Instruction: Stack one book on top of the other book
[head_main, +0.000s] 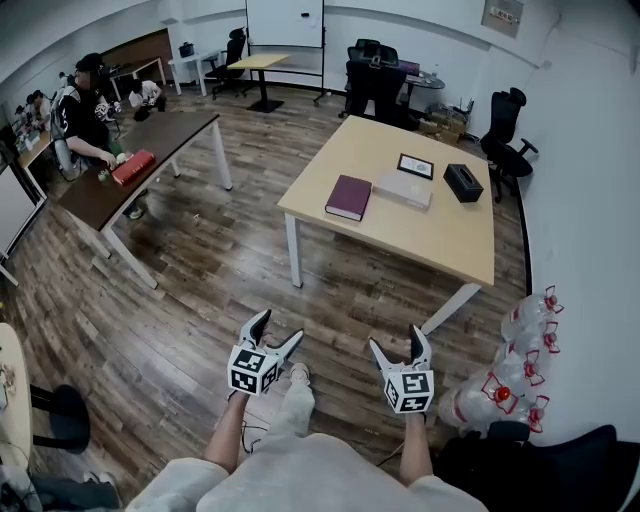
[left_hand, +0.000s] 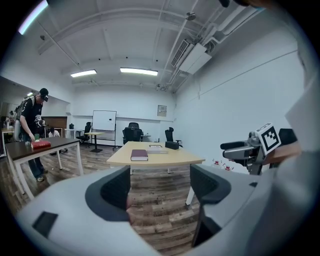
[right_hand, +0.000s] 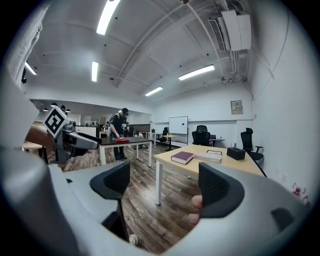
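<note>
A maroon book (head_main: 348, 197) lies flat on the light wooden table (head_main: 450, 245), with a pale grey book (head_main: 403, 189) just to its right. Both also show far off in the left gripper view, the maroon book (left_hand: 139, 155) and the pale book (left_hand: 156, 149), and in the right gripper view, the maroon book (right_hand: 182, 157) and the pale book (right_hand: 209, 157). My left gripper (head_main: 273, 332) and right gripper (head_main: 399, 343) are held low over the floor, well short of the table. Both stand open with nothing between their jaws.
A black tissue box (head_main: 463, 182) and a framed picture (head_main: 415, 166) lie on the table behind the books. A dark table (head_main: 140, 165) with a person (head_main: 85, 110) stands at left. Water bottles (head_main: 510, 375) sit by the right wall. Office chairs (head_main: 505, 130) ring the room.
</note>
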